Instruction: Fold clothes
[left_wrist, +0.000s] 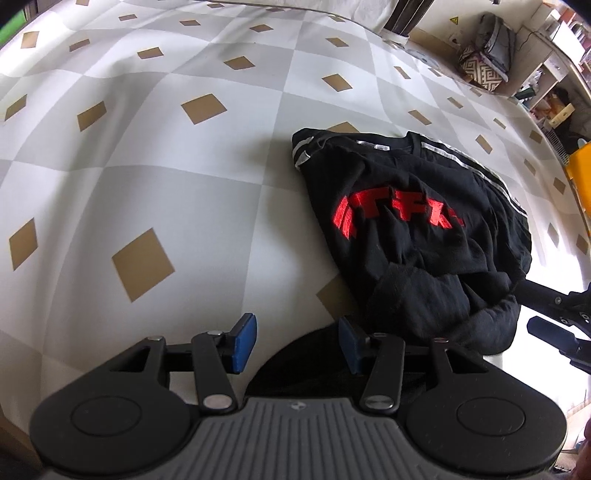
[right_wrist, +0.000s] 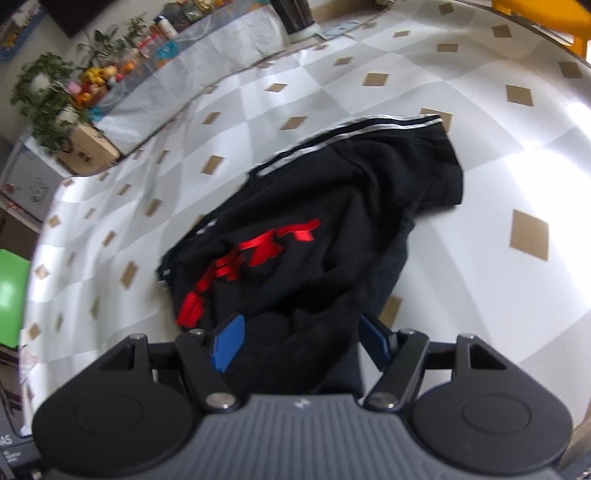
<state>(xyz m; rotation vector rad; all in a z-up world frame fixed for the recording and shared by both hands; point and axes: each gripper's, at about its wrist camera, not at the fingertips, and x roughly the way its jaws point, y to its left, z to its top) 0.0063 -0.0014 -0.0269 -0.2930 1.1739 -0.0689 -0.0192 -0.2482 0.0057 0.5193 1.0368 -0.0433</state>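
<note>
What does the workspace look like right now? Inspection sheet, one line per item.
Surface: checked tablecloth, grey and white with tan diamonds.
Job's things: black shirt with red print, bunched and partly folded.
Clutter: nothing seen on the cloth.
Grippers: left gripper open, nothing pinched; right gripper open above dark fabric, contact unclear.
Cables: nothing seen.
Surroundings: plants and cardboard box beyond the table; bags and shelving; yellow object at the edge.
</note>
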